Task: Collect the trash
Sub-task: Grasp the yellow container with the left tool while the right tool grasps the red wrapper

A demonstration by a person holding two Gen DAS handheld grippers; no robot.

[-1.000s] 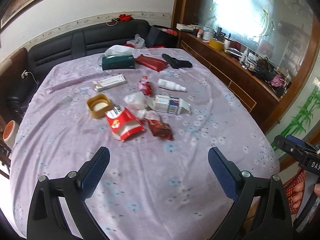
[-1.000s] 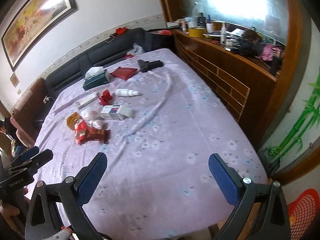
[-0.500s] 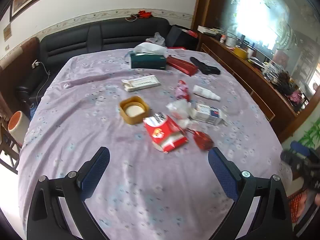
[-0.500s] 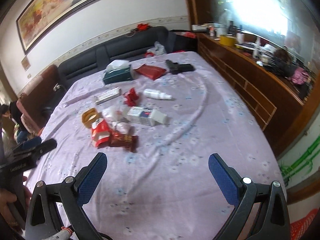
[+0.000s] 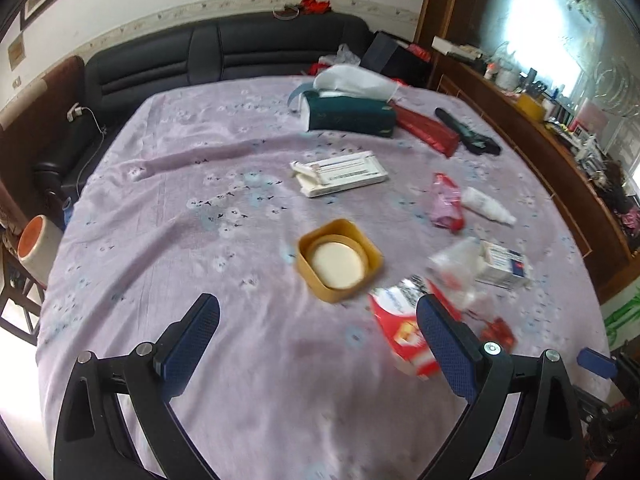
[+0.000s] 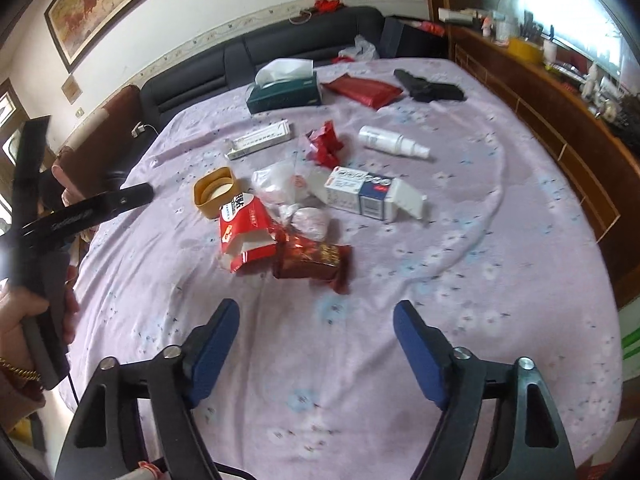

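Trash lies in a cluster on the purple tablecloth (image 6: 460, 264): a red and white carton (image 6: 244, 232), a dark red foil wrapper (image 6: 316, 262), crumpled clear plastic (image 6: 280, 182), a white and blue box (image 6: 370, 196), a crumpled red wrapper (image 6: 326, 144) and a yellow square lid (image 6: 214, 192). My right gripper (image 6: 316, 336) is open and empty, just short of the foil wrapper. My left gripper (image 5: 318, 328) is open and empty, in front of the yellow lid (image 5: 338, 258), its right finger over the red carton (image 5: 404, 336).
Farther back lie a flat white box (image 5: 344, 172), a white spray bottle (image 6: 390, 142), a green tissue box (image 6: 284, 90), a red pouch (image 6: 362, 90) and a black object (image 6: 428, 88). A black sofa (image 5: 200, 56) lines the far side, a wooden sideboard (image 6: 560, 120) the right.
Both grippers have moved in over the table toward the trash cluster. The left view has swung left, so the lid and carton now sit close to its fingers. Both stay open.
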